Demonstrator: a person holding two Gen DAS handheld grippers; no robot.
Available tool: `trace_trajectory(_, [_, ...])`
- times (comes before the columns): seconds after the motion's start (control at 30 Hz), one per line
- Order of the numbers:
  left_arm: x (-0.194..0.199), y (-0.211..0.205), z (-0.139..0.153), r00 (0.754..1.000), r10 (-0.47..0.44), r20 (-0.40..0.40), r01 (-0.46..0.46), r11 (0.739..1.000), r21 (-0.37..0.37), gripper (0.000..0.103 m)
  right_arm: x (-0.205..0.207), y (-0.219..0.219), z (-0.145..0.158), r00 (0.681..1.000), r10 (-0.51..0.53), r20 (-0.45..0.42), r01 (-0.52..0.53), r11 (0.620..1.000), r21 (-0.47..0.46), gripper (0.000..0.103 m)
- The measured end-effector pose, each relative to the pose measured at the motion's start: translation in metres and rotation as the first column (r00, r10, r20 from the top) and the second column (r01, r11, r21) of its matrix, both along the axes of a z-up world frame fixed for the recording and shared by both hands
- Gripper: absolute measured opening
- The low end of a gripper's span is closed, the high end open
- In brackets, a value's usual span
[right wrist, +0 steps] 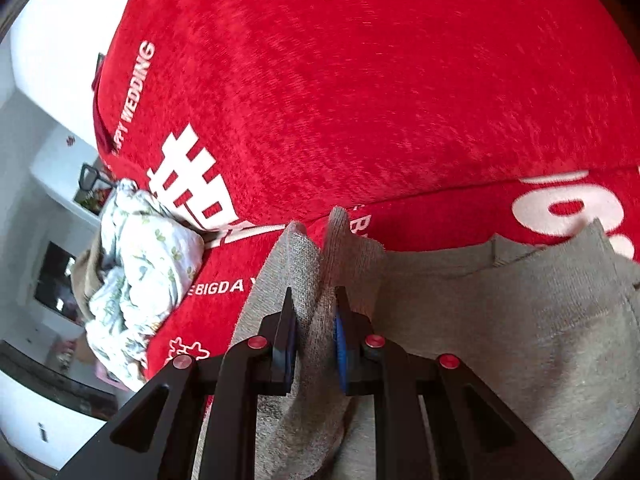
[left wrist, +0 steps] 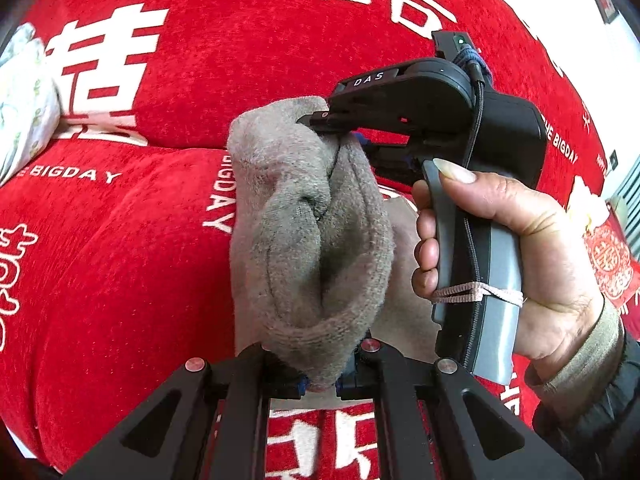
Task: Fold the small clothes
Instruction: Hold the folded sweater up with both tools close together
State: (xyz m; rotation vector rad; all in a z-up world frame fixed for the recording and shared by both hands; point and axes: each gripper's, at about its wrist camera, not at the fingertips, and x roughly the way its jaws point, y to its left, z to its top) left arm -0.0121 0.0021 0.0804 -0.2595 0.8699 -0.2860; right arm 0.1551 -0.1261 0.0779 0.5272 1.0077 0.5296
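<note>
Left hand-held gripper [left wrist: 320,384] at the near edge of its own view, fingers pinched close together, clamped on grey knit cloth. Right hand-held gripper [right wrist: 316,336] likewise closed, blue-padded fingers [right wrist: 341,344] squeezing a grey fold between them. From the left wrist view, the right hand [left wrist: 516,264] wraps the grey handle, thumb laid along the top with a long nail, forefinger curled at the trigger, grey cuff at the wrist.

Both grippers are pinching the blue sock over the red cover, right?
Not quite: the sock is grey, not blue, as the left wrist view shows. The rest holds: the left gripper and the right gripper are both shut on it, over the red cover.
</note>
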Motion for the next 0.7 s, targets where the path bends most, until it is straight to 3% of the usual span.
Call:
trace_trajectory(0.23, [0.003, -0.030, -0.001, 1.000, -0.025, -0.006, 0.025, 0.997, 0.078, 0.010, 0.005, -0.032, -0.012, 0.999, -0.023, -0.035, 0.026, 0.995, 0.092, 0.017])
trace_trajectory(0.7, [0.008, -0.084, -0.003, 0.997, -0.075, -0.017, 0.077, 0.984, 0.163, 0.010, 0.004, -0.088, -0.026, 0.997, -0.064, -0.053, 0.071, 0.986, 0.151, 0.017])
